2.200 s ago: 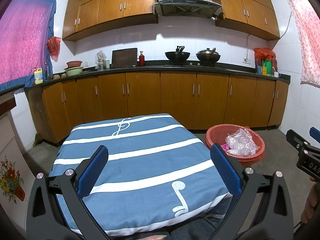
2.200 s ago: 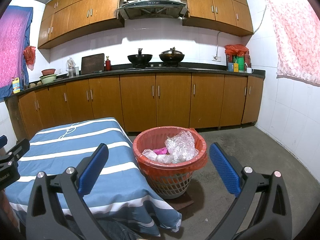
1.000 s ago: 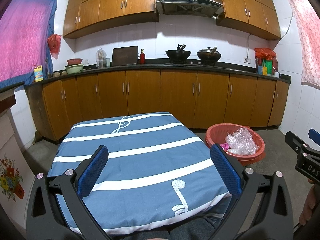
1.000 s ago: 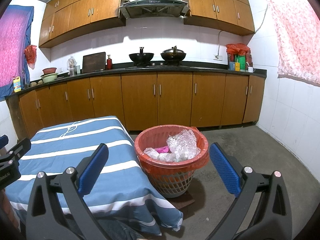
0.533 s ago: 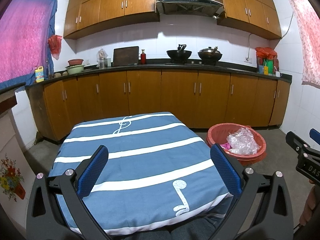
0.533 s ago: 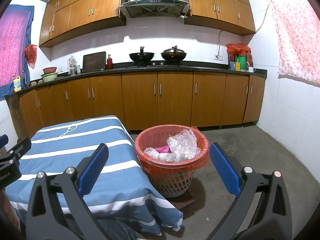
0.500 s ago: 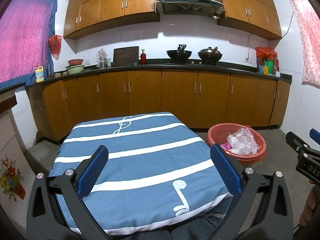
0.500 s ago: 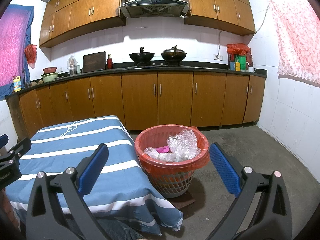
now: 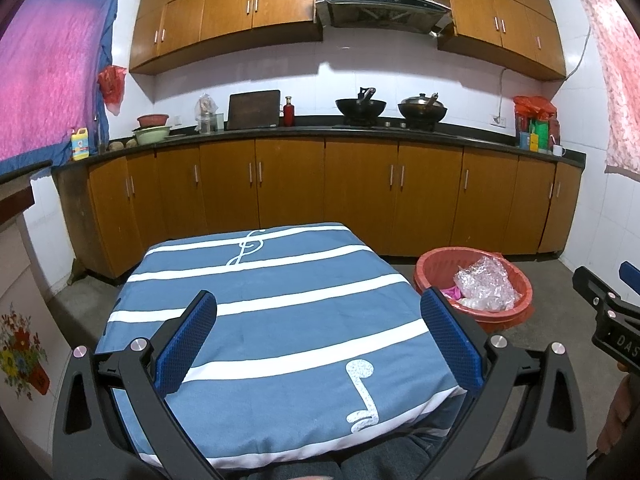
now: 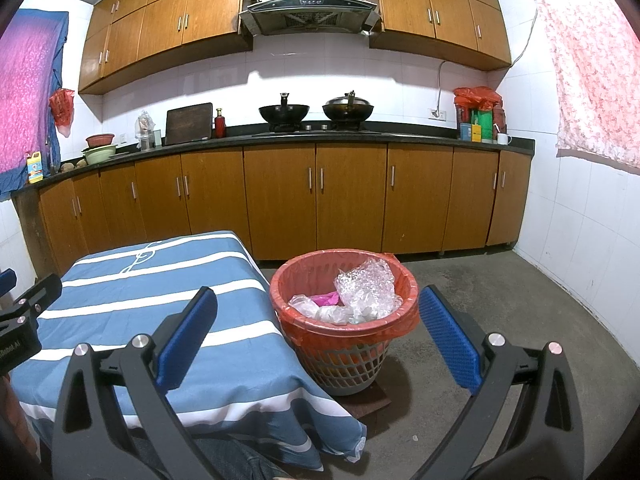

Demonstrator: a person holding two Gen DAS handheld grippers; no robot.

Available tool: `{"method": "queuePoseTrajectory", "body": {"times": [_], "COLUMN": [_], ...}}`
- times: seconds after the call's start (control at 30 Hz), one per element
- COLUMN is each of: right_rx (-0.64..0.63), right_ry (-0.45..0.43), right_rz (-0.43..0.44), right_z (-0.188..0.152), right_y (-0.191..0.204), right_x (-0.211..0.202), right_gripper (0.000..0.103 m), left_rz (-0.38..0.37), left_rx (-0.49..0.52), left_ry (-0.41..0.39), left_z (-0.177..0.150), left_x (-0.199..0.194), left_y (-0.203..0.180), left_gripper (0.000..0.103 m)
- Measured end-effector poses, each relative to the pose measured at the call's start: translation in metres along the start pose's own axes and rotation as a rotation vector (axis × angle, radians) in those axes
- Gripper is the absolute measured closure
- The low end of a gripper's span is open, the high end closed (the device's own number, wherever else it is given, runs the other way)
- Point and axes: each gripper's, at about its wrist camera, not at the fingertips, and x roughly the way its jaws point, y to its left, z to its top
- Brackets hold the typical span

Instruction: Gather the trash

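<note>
While both the left gripper [image 9: 318, 334] and right gripper [image 10: 318, 334] gaped wide and empty, bubble wrap [image 10: 368, 286] lay in the red-lined wastebasket [image 10: 344, 338].

White-tiled walls [image 10: 560, 208], wooden cabinets [image 10: 316, 208] (above too), dark counter [image 10: 400, 135], grey concrete floor [image 10: 500, 312].

A home kitchen — wooden wall cupboards [image 10: 192, 12] and base cabinets [image 10: 316, 196] line a white-tiled wall, a steel range hood [image 10: 310, 4] hangs over two woks [image 10: 316, 112] on the black counter [image 9: 360, 130], with a chopping board [image 9: 254, 109] and bowls [image 9: 152, 130] — plainly lived in.
</note>
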Motion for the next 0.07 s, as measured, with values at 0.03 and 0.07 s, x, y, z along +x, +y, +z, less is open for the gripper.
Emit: {"method": "queuePoseTrajectory", "body": {"times": [0.03,0.07], "right_rx": [0.000,0.000], "right_ry": [0.000,0.000], "right_rz": [0.000,0.000], "right_z": [0.0002,-0.0001], "right_y": [-0.0001,0.0000], "right_x": [0.0000,0.0002], "right_gripper": [0.004,0.004], "left_rz": [0.001,0.002], "left_rx": [-0.001,-0.001], "left_ry": [0.000,0.000], "left_z": [0.0012,0.0019], "left_x": [0.0005,0.0008], "left_y": [0.0006,0.0010], "left_gripper": [0.002,0.002]}}
